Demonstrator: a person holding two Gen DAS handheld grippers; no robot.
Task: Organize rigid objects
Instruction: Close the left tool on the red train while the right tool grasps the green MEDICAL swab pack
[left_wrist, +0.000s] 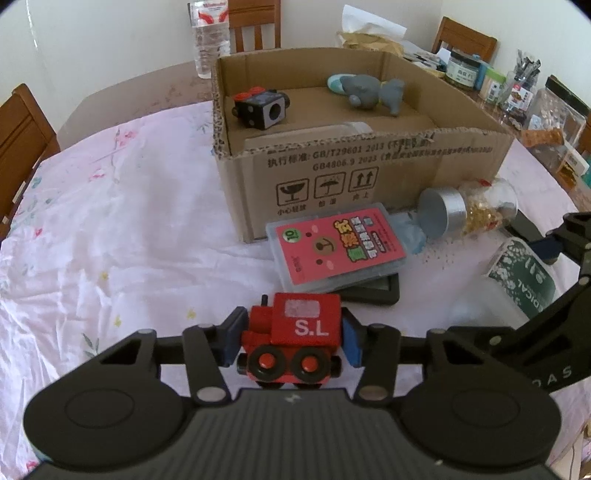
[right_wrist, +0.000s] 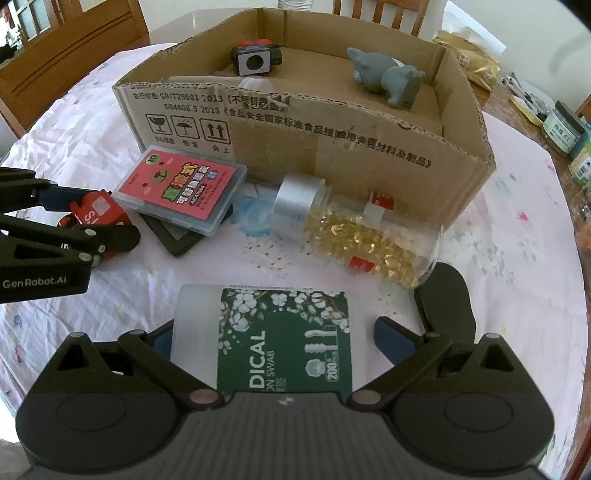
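A red toy train (left_wrist: 295, 332) marked "S.L" sits on the floral tablecloth, and my left gripper (left_wrist: 293, 336) is shut on it, blue pads pressing both its sides. The right wrist view shows the same train (right_wrist: 96, 214) in that gripper (right_wrist: 88, 218) at the far left. A white cotton swab tub with a green label (right_wrist: 280, 339) lies between the fingers of my right gripper (right_wrist: 277, 339), which stands open; the right pad (right_wrist: 391, 341) is slightly off the tub, the left pad mostly hidden behind it. The cardboard box (left_wrist: 369, 140) stands behind.
Inside the box lie a black cube toy (left_wrist: 262, 109) and a grey elephant figure (left_wrist: 369, 92). In front of it are a pink-labelled plastic case (left_wrist: 340, 247) on a dark flat slab (left_wrist: 373, 291) and a toppled bottle of golden capsules (left_wrist: 476, 210). Jars crowd the table's right edge.
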